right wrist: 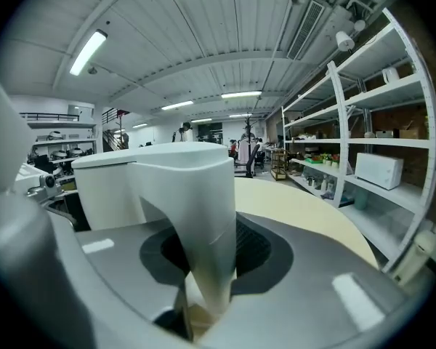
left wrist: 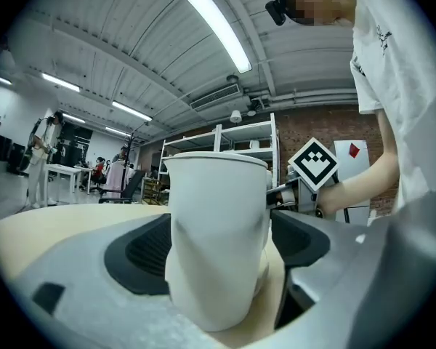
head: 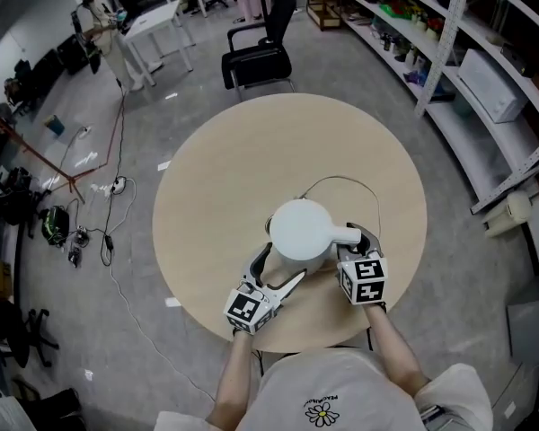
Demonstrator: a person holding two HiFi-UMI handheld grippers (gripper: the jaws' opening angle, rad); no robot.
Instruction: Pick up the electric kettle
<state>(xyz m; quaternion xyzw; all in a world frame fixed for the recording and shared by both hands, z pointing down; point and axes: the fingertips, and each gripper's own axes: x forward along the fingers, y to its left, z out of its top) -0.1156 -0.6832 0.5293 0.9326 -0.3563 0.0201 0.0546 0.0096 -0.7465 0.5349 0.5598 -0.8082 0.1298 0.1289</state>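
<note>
The left gripper (head: 281, 266) lay low at the near edge of the round table (head: 251, 151), its jaws spread about as wide as they would go. The white body of the electric kettle (head: 304, 230) stood between them. In the left gripper view the kettle filled nearly the whole gap between the two dark pads (left wrist: 142, 249). The left pad ran in behind the kettle's wall and the right pad sat just beside it. Whether either pad actually pressed on the wall could not be made out from that angle. The spread looked loose rather than clamped.

The kettle stood upright on the table top, toward the person's side of it, with its lid on. Its handle (head: 350, 235) pointed to the right in the head view. A thin cord (head: 341, 182) looped across the table behind it.

The right gripper (head: 355, 241) came in from the near right, tilted a little downward. Its jaws were drawn partway together on the kettle's handle. In the right gripper view the white handle ran down between the ribbed pads (right wrist: 258, 249), which pinched it from both sides.
</note>
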